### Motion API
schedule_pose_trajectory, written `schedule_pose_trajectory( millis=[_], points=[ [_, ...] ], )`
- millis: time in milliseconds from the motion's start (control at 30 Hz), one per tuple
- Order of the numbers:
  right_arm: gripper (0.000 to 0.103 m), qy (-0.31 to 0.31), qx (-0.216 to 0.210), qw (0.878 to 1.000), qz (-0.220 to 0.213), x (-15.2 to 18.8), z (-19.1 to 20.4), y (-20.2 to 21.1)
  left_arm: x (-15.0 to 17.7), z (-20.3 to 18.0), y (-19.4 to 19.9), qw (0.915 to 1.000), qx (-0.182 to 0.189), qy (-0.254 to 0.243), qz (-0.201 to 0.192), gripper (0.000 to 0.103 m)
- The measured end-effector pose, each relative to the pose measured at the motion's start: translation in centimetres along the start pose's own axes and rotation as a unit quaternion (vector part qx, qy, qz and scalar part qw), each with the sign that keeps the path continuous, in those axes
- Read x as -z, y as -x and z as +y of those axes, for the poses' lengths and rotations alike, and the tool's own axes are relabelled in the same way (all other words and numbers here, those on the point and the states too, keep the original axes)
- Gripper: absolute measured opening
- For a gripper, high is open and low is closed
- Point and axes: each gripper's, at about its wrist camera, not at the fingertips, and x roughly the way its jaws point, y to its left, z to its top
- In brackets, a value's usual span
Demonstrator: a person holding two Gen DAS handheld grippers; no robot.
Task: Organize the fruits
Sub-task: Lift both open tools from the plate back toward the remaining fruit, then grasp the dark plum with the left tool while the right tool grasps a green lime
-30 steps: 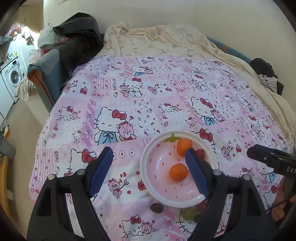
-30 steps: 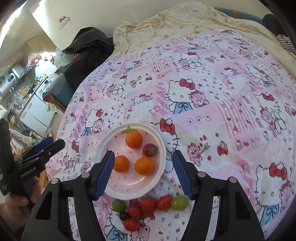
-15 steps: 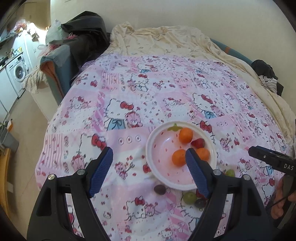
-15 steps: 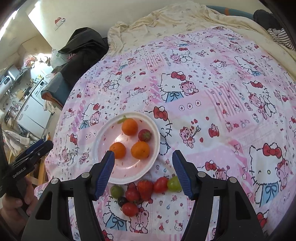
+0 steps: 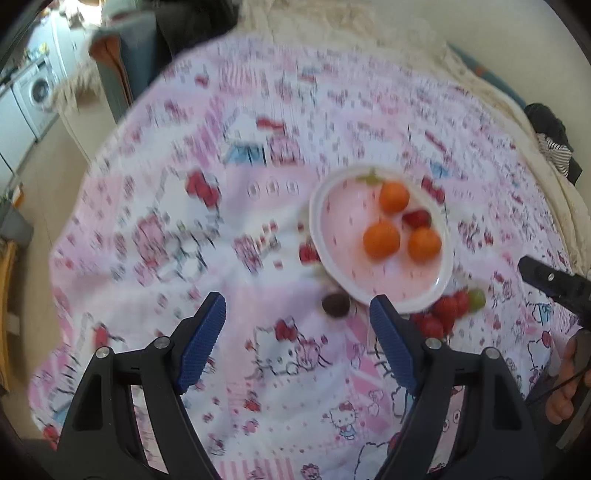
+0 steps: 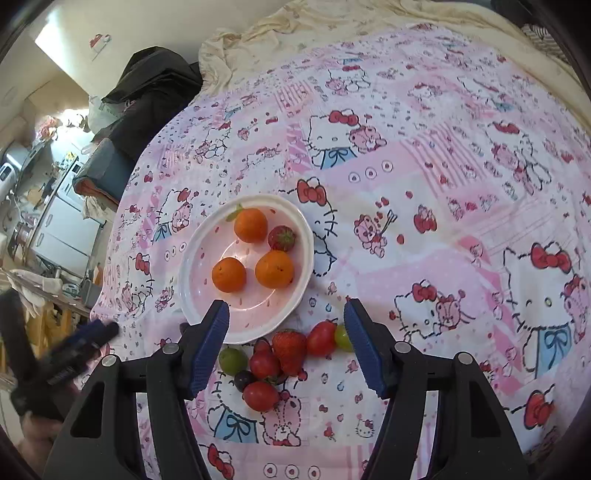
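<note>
A white plate (image 6: 195, 266) (image 5: 321, 236) on the pink Hello Kitty sheet holds three oranges (image 6: 274, 268) (image 5: 381, 239) and a strawberry (image 6: 281, 238). Below the plate lies a cluster of loose fruit: a strawberry (image 6: 290, 350), red tomatoes (image 6: 260, 396), green grapes (image 6: 232, 357) and a dark grape (image 6: 243, 380). My right gripper (image 6: 286, 341) is open and empty, just above this cluster. My left gripper (image 5: 297, 334) is open and empty, near a dark grape (image 5: 335, 304) beside the plate. The left wrist view is motion-blurred.
The bed's left edge drops to the floor (image 5: 44, 192). A dark bag and blue chair (image 6: 147, 96) stand at the far left corner. A cream blanket (image 6: 332, 22) covers the bed's far side. A washing machine (image 5: 35, 92) stands at the left.
Both grippers have pulled back toward the near edge of the bed. The left one has swung left fast, so the plate now sits right of its jaws. Both stay open.
</note>
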Motion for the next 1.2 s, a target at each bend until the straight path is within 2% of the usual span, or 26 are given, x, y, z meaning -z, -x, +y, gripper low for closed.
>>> schedule_pose_trajectory(
  millis=[100, 167, 333, 433, 533, 600, 667, 800, 867, 1033, 1200],
  points=[
    [0.067, -0.003, 0.004, 1.000, 0.006, 0.0, -0.1, -0.4, 0.5, -1.1, -2.1, 0.9995, -0.003, -0.022, 0.024, 0.069],
    [0.067, -0.002, 0.007, 1.000, 0.010, 0.0, -0.2, -0.6, 0.9, -2.2, -3.6, 0.9981, -0.003, -0.045, 0.041, 0.058],
    [0.067, -0.010, 0.003, 1.000, 0.023, 0.0, -1.2, -1.2, 1.6, -4.8, -6.6, 0.9920, -0.006, -0.105, 0.070, 0.050],
    [0.067, -0.028, -0.004, 0.999, 0.041, 0.0, -2.4, -2.0, 1.6, -5.7, -7.4, 0.9890, -0.017, -0.128, 0.071, 0.049],
    [0.067, -0.026, 0.010, 0.999, 0.046, 0.1, -3.0, -2.3, 1.3, -5.8, -8.1, 0.9876, -0.030, -0.137, 0.071, 0.033],
    [0.067, -0.029, 0.014, 0.998, 0.053, 0.2, -3.6, -2.5, 1.2, -5.9, -8.6, 0.9866, -0.029, -0.141, 0.077, 0.032],
    [0.067, -0.037, 0.016, 0.997, 0.059, 0.2, -4.1, -2.8, 1.0, -5.9, -8.6, 0.9870, -0.026, -0.142, 0.070, 0.022],
    [0.066, -0.060, -0.002, 0.995, 0.079, 0.3, -4.8, -3.8, 0.6, -5.9, -8.3, 0.9882, -0.007, -0.133, 0.077, 0.021],
    [0.056, -0.066, -0.001, 0.994, 0.087, 0.3, -5.1, -4.4, 0.6, -5.7, -7.8, 0.9896, 0.003, -0.120, 0.080, 0.021],
    [0.048, -0.080, 0.025, 0.989, 0.124, 0.8, -5.8, -6.4, 0.6, -5.0, -5.3, 0.9942, 0.011, -0.089, 0.059, 0.021],
    [0.041, -0.086, 0.034, 0.985, 0.146, 1.1, -6.0, -8.0, 0.3, -4.1, -1.9, 0.9970, 0.013, -0.075, 0.010, 0.021]
  ],
)
